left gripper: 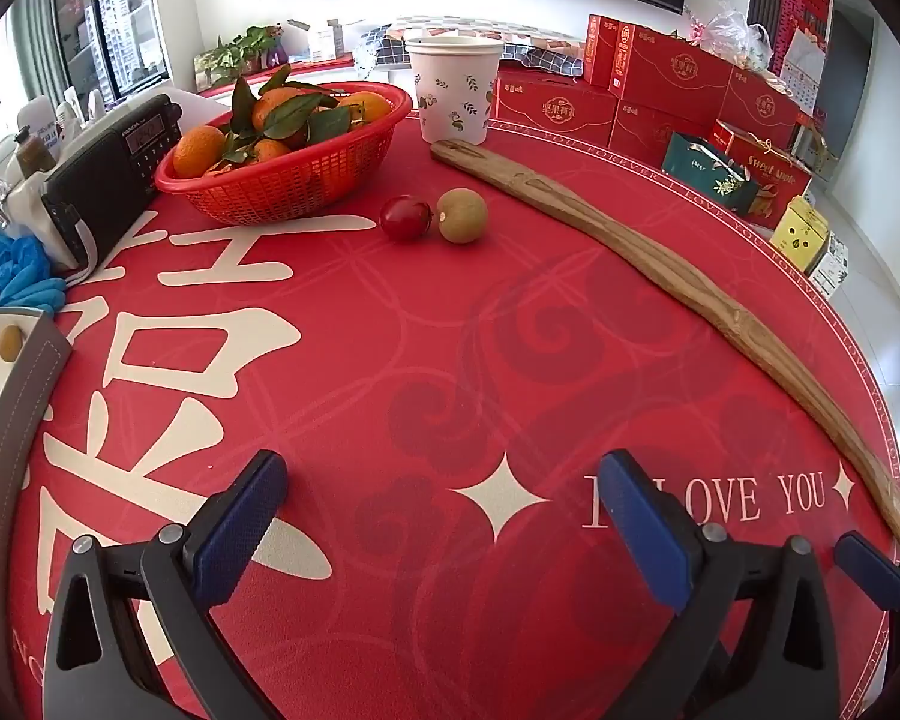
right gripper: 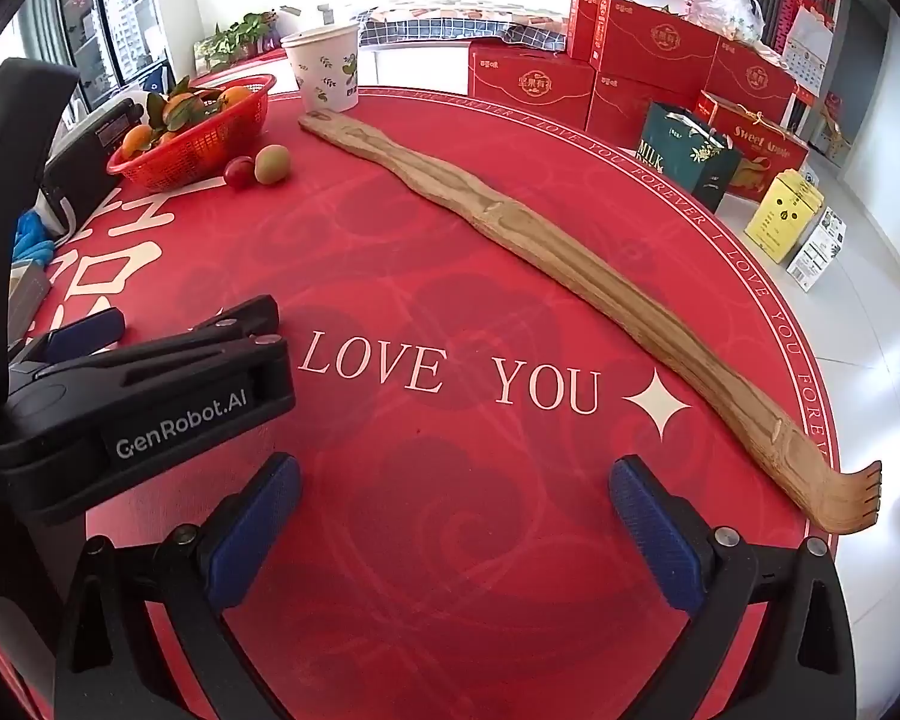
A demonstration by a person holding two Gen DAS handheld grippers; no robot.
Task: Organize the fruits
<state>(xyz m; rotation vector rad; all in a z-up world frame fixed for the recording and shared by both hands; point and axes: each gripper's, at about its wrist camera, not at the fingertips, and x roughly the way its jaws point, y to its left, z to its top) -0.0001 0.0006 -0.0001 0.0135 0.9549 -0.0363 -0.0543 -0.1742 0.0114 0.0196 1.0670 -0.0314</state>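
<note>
A small dark red fruit (left gripper: pixel 406 218) and a green-brown kiwi (left gripper: pixel 462 215) lie side by side on the red table mat, just in front of a red plastic basket (left gripper: pixel 282 180) holding oranges with leaves (left gripper: pixel 288 114). The same red fruit (right gripper: pixel 238 172), kiwi (right gripper: pixel 272 164) and basket (right gripper: pixel 198 141) show far off at the left in the right wrist view. My left gripper (left gripper: pixel 444 516) is open and empty, low over the mat, well short of the fruits. My right gripper (right gripper: pixel 453 522) is open and empty, beside the left gripper (right gripper: pixel 168 330).
A long wooden back scratcher (left gripper: pixel 660 264) lies diagonally across the mat's right side. A paper cup (left gripper: pixel 453 90) stands behind the fruits. A black radio (left gripper: pixel 114 174) and blue gloves (left gripper: pixel 18 276) sit left. Red gift boxes (left gripper: pixel 660 84) stand beyond the table.
</note>
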